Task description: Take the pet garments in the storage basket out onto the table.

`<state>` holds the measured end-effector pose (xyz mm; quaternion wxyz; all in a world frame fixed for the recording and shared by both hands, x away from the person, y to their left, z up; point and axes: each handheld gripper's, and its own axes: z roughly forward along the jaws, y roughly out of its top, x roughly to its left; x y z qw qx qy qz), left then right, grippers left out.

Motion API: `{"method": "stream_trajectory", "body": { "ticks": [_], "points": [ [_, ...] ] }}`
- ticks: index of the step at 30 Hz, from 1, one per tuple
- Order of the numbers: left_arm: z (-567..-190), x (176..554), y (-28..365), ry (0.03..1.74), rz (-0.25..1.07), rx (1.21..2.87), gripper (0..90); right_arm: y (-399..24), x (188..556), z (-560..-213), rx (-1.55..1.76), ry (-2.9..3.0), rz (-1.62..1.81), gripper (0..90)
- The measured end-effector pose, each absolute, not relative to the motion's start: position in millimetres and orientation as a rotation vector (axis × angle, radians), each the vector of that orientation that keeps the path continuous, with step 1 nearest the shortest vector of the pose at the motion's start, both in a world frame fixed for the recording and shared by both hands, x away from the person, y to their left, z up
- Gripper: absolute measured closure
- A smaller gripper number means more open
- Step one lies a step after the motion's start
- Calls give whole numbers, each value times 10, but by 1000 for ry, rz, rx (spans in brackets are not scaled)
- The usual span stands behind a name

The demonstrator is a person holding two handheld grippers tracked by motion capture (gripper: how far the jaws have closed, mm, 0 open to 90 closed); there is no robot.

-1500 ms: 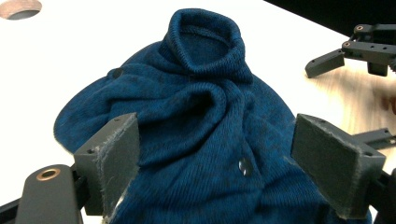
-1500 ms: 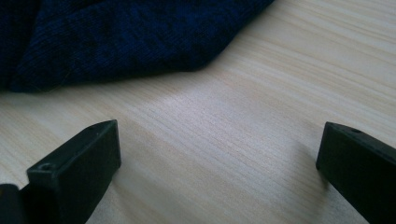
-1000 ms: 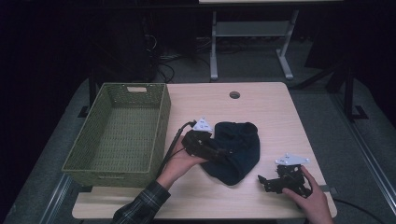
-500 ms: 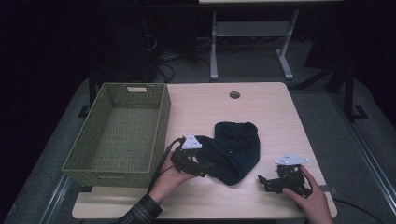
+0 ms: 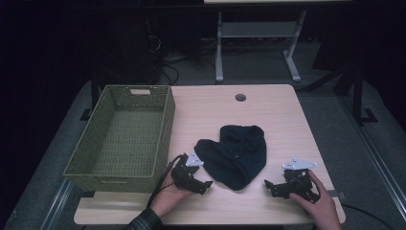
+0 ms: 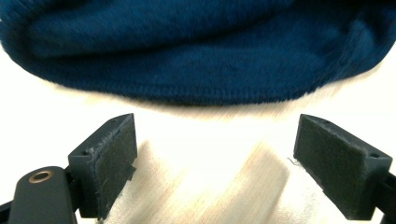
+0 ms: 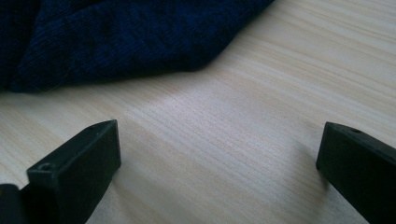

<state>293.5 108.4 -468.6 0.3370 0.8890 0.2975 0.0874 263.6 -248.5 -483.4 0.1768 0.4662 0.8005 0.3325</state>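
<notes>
On the light wooden table, beside the green woven basket, lies the dark blue knitted hat: likely soft, light, floppy; best pinched at its ribbed hem. Left gripper and right gripper gape empty.

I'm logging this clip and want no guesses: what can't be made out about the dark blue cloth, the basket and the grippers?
- Dark blue cloth: what garment it is; high view, bunched and dim. Cut off by the top edge in the left gripper view.
- Basket: its near inner wall; high view, hidden by its own front rim.
- Left gripper and right gripper: pad detail; high view, too small.
</notes>
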Motion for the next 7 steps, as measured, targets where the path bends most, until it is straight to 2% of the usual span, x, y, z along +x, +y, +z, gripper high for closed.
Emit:
{"method": "stream_trajectory", "body": {
  "ticks": [7],
  "points": [
    [-4765, 2893, 1122, 720, 299, 2267, 128, -2485, 2635, -4834, 1320, 2266, 941, 0]
  ]
}}
